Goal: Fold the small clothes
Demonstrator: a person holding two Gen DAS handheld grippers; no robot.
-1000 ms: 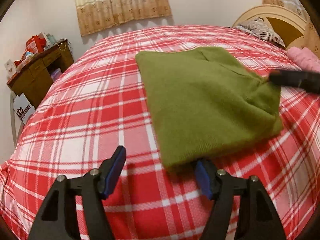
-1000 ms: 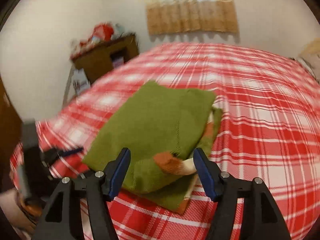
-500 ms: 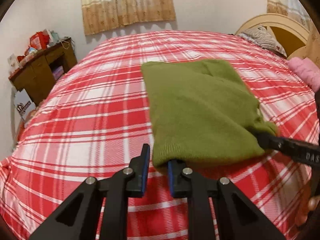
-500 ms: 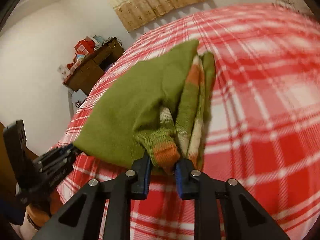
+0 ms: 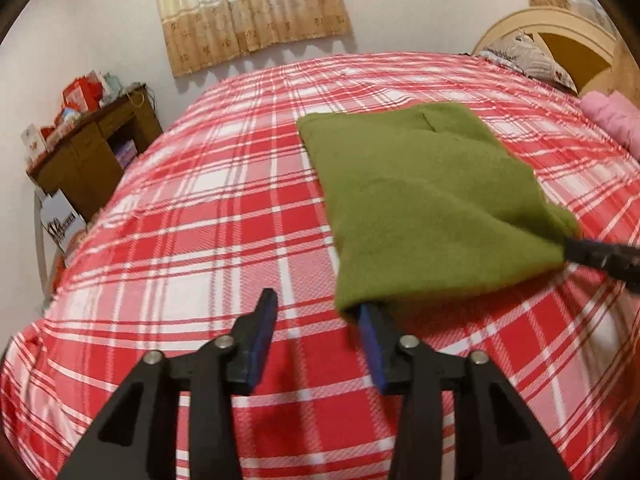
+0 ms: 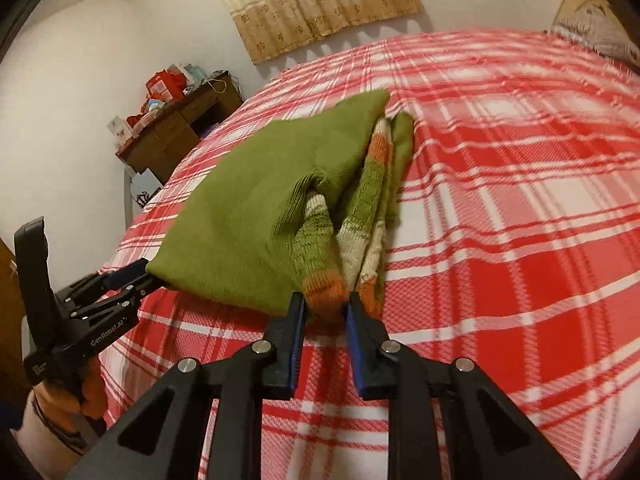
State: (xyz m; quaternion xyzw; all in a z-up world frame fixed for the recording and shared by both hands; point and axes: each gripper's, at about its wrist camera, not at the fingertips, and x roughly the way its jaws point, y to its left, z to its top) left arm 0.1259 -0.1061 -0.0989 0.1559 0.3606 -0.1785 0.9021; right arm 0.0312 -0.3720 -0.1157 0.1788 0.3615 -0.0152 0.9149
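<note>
A folded green sweater (image 5: 420, 200) lies on the red plaid bed (image 5: 200, 220), its striped sleeves tucked under the top layer (image 6: 260, 200). My left gripper (image 5: 316, 302) is at the sweater's near left corner with its jaws opening. The corner drapes over the right finger's tip (image 5: 366, 314), and nothing is pinched between the pads. My right gripper (image 6: 325, 300) is shut on the sleeve's orange cuff (image 6: 324, 286) at the sweater's other near corner. It shows as a black tip (image 5: 592, 254) in the left wrist view. The left gripper (image 6: 132, 276) appears at the far left of the right wrist view.
A cluttered wooden side table (image 5: 92, 152) stands left of the bed by the wall. A pink bundle (image 5: 612, 120), a pillow (image 5: 524, 56) and the headboard are at the far right. A person's hand (image 6: 80, 396) grips the left tool.
Both grippers went from open to shut at the sweater's near corners. The left one has since spread its jaws again. The right one keeps the cuff and has rolled.
</note>
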